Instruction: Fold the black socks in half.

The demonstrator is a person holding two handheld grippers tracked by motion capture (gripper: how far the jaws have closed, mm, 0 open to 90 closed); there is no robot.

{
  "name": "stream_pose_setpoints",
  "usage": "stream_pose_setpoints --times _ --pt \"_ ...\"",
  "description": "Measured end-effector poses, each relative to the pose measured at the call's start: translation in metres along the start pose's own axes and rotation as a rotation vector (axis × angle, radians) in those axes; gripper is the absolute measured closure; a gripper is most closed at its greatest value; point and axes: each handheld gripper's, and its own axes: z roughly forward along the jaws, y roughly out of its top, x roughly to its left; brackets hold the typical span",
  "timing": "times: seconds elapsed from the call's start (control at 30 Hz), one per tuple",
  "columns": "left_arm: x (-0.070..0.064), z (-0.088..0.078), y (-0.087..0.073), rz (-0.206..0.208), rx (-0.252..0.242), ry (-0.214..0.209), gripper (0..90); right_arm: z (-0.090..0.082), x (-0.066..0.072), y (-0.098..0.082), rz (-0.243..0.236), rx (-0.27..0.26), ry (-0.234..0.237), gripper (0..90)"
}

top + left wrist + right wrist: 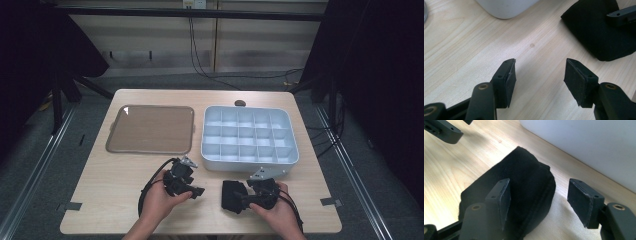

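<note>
- The right gripper (539, 202), held in the person's right hand (280, 212) near the front edge of the counter (110, 200), has its jaws standing apart, with no pad pressing on anything.
- A black cloth pouch (524, 185) lies flat on the counter, directly under and ahead of the right gripper; in the right gripper view its rounded edge reaches into the gap between the jaws, and one jaw hangs over the fabric while the other stands over bare wood beside it.
- The left gripper (539, 80), in the left hand (160, 200), is also open, with bare counter between its pads.
- From the left gripper, the pouch (599, 32) lies ahead and off to the right, apart from its jaws; a jaw tip of the right gripper shows over it there.
- Just beyond both grippers sits a white compartment organizer tray (250, 135), its near wall close behind the pouch.
- Farther off, beyond the left gripper and beside the organizer, lies a flat brown tray (150, 129).
</note>
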Motion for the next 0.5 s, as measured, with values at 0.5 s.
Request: stream_pose_setpoints --times 0.5 --pt "0.0101 0.0030 -0.0097 -0.004 -0.011 0.016 38.9 0.0030 -0.0086 -0.0095 0.136 -0.011 0.039 41.3"
